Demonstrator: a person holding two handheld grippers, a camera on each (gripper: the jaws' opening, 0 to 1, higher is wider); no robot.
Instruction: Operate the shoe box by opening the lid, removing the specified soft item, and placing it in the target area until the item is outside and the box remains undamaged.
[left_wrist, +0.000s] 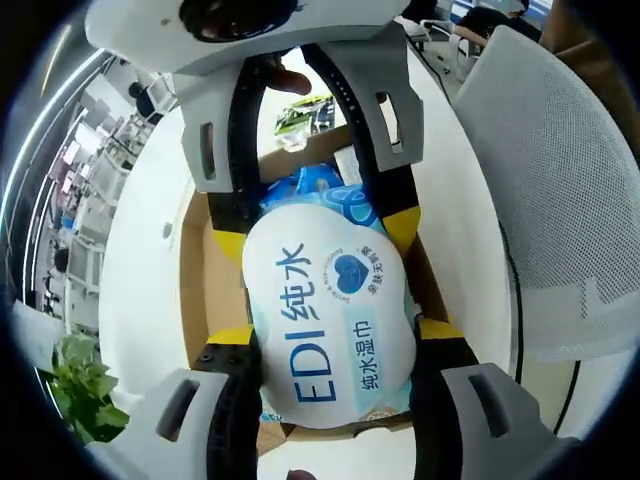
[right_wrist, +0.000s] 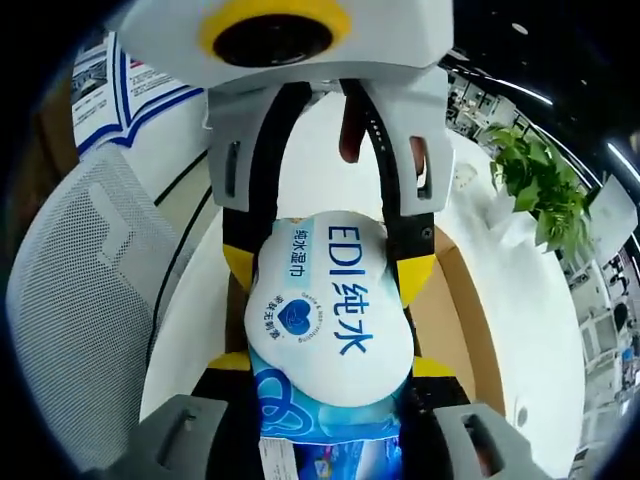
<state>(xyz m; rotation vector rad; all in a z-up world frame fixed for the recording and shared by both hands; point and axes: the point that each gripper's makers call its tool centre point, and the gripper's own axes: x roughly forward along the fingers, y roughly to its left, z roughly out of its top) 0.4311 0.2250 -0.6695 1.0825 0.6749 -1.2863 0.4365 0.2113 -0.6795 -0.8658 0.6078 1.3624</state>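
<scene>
A white soft pack of wet wipes (left_wrist: 335, 320) with blue "EDI" print hangs over the open brown cardboard shoe box (left_wrist: 212, 290). My left gripper (left_wrist: 335, 335) comes up from the bottom of the left gripper view, its yellow-tipped jaws pressed on the pack's two sides. My right gripper (left_wrist: 315, 235) comes in from the top and clamps the pack's far end. In the right gripper view the same pack (right_wrist: 330, 310) sits between the right gripper (right_wrist: 330, 365) and the left gripper (right_wrist: 328, 265), above the box (right_wrist: 462, 310).
A blue-patterned packet (left_wrist: 312, 182) lies in the box under the pack. The box stands on a white table (left_wrist: 140, 250). A grey mesh chair (left_wrist: 560, 200) stands beside the table, a green plant (left_wrist: 80, 385) at the other side. A green wrapper (left_wrist: 300, 115) lies beyond the box.
</scene>
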